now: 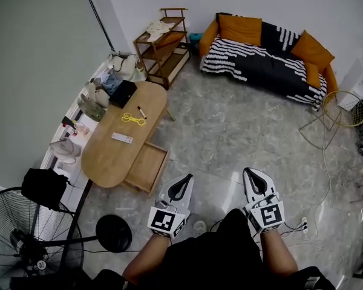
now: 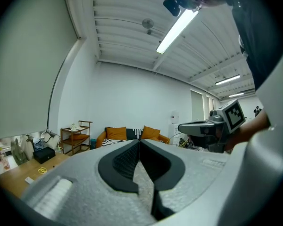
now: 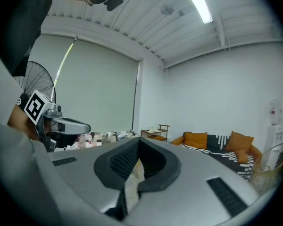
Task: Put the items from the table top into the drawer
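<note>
In the head view a wooden oval table (image 1: 103, 156) stands at the left, its drawer (image 1: 146, 167) pulled out toward the room and showing nothing inside. On the top lie a white remote (image 1: 122, 138), a yellow cable (image 1: 133, 119), a dark pen (image 1: 142, 112) and a black box (image 1: 122, 93). My left gripper (image 1: 186, 178) and right gripper (image 1: 249, 171) are held level over the floor, apart from the table. Both have their jaws closed with nothing between them. In the left gripper view the cable (image 2: 41, 170) and the remote (image 2: 29, 179) show far off at the lower left.
A standing fan (image 1: 24, 234) and a black round base (image 1: 114, 233) are near the table's close end. A wooden shelf (image 1: 163, 44) stands beyond the table, with an orange-and-striped sofa (image 1: 266, 53) at the back. A wire stool (image 1: 342, 107) and floor cables lie to the right.
</note>
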